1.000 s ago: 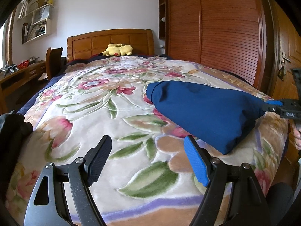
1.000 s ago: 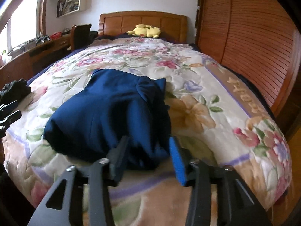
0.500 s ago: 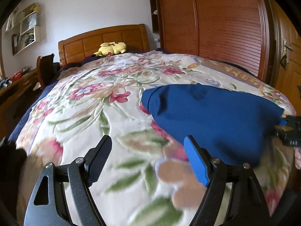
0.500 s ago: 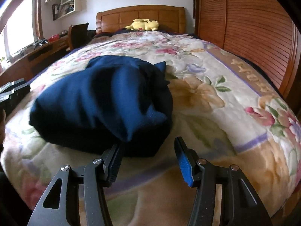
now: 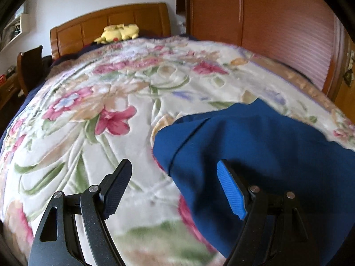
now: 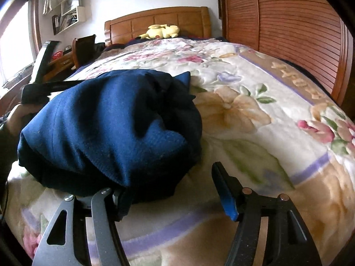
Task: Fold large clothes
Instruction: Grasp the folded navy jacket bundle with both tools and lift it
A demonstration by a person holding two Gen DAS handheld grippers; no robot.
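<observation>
A dark blue garment [image 6: 106, 128] lies folded in a thick bundle on the flowered bedspread [image 6: 255, 115]. My right gripper [image 6: 173, 196] sits at its near edge with the jaws opening. The cloth bulges between them and covers the left fingertip, and the blue pad [image 6: 225, 194] stands off it. In the left wrist view the garment [image 5: 261, 146] fills the lower right. My left gripper [image 5: 173, 188] is open over its left edge, and its blue pad [image 5: 230, 191] hovers above the cloth. The left gripper [image 6: 40, 86] and the hand holding it show at the bundle's far left.
A yellow plush toy [image 6: 160, 31] rests against the wooden headboard [image 6: 159, 23]. A slatted wooden wardrobe [image 6: 288, 28] runs along the bed's right side. A chair [image 6: 83, 46], a desk and wall shelves [image 6: 66, 15] stand to the left.
My left gripper has swung right, up to the garment's left edge. The right jaws have widened around the near edge, which now bulges over the left finger.
</observation>
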